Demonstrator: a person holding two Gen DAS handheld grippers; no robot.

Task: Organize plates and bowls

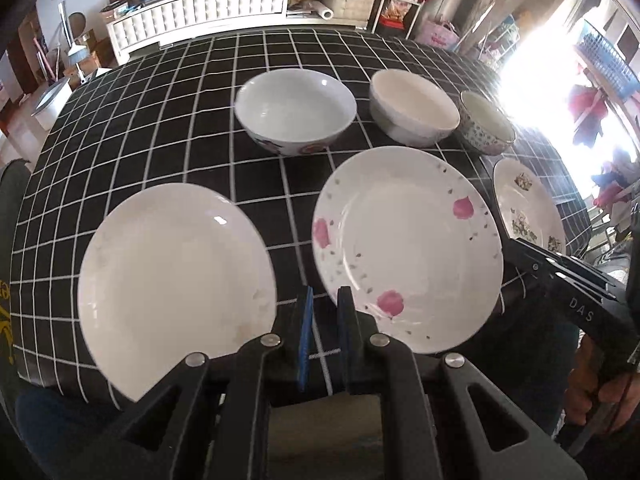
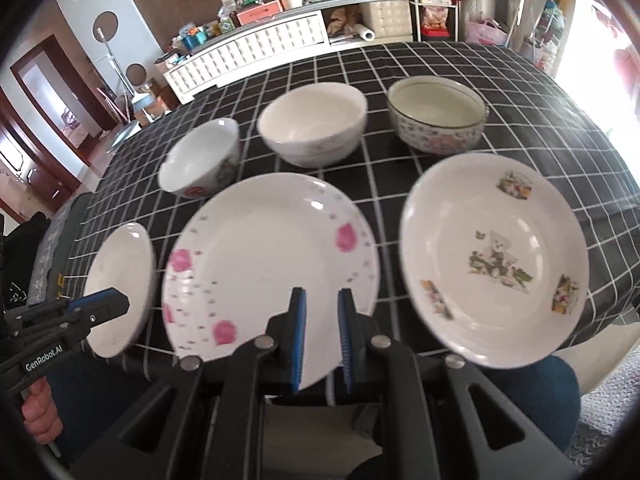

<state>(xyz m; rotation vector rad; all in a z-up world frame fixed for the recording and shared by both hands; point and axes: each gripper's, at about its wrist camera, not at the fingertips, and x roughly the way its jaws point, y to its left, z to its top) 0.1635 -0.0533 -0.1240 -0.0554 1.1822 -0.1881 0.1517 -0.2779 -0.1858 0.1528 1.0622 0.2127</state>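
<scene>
nothing is stacked or gathered yet, by the look of it: three plates and three bowls all lie apart on the checked tablecloth [image 1: 160, 120]. the plates make the near row: a plain white plate [image 1: 176, 284] on the left, a pink-flowered plate [image 1: 404, 248] in the middle, and a picture plate [image 2: 492, 256] on the right. behind them stand a white bowl with a red pattern [image 1: 296, 110], a plain white bowl [image 1: 414, 108], and a speckled bowl [image 2: 438, 114], each with bare cloth between it and its neighbour. so the whole job seems still to do.

the left gripper [image 1: 322, 312] is clenched on nothing, with only a narrow slit between its blue pads, above the gap between the plain and the flowered plate. the right gripper [image 2: 322, 312] is nearly closed too and empty, over the near rim of the flowered plate.

writing: "das" on the right tool's body in the left view, "genrobot.ai" on the left tool's in the right view. the plates carry no readable words.
</scene>
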